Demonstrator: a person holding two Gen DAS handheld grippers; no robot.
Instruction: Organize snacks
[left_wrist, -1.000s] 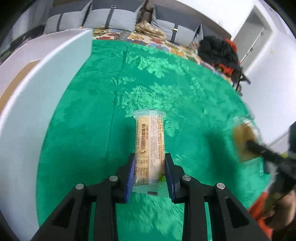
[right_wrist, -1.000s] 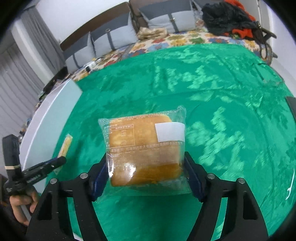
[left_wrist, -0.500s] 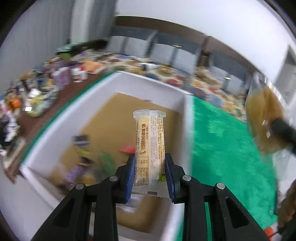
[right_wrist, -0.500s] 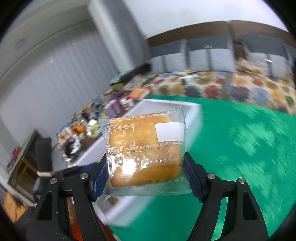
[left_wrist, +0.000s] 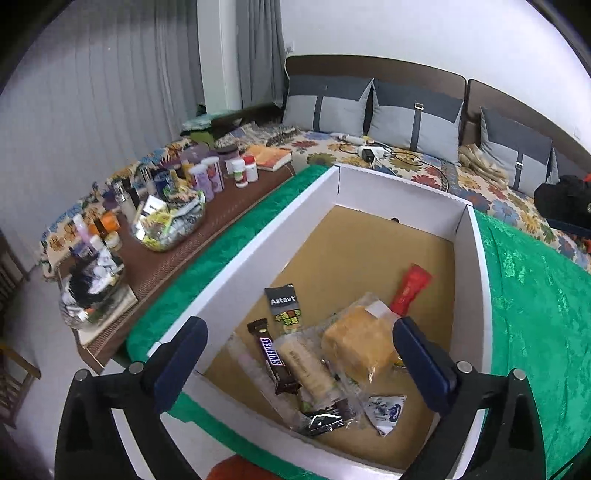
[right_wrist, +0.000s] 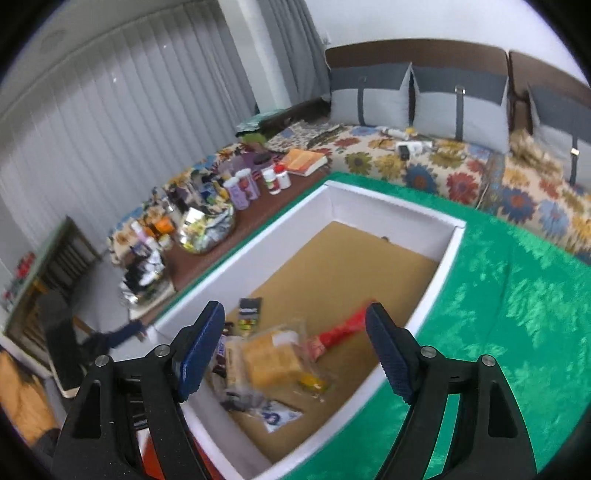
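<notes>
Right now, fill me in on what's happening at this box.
A person with two handheld grippers is sorting snacks into the white box on the green cloth. Both the left gripper and right gripper hang open and empty above it. Inside lie the wrapped cake, a long wafer pack, a Snickers bar and a red packet.
</notes>
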